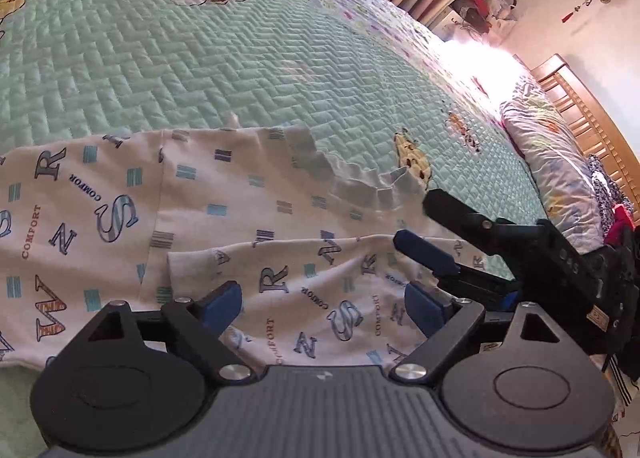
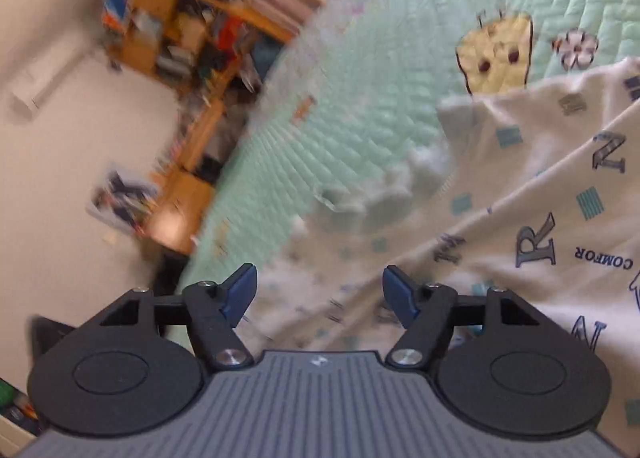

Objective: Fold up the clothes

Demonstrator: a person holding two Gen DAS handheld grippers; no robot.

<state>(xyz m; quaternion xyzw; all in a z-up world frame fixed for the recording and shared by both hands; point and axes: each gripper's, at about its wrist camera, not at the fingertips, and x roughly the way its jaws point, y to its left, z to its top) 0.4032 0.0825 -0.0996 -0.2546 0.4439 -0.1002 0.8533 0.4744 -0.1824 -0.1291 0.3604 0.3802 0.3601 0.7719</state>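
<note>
Both grippers, left (image 1: 322,308) and right (image 2: 320,292), hover with fingers wide over the garment (image 1: 224,194) on the bed (image 1: 168,58).

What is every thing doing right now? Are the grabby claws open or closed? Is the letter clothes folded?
left gripper: open, over the garment, holding nothing.
right gripper: open, empty, near the ruffled edge.
letter-print garment: lying on the bed, one part folded over, wrinkled.
ruffled waistband: bunched, lying on the quilt.
green quilt: spread flat over the bed.
</note>
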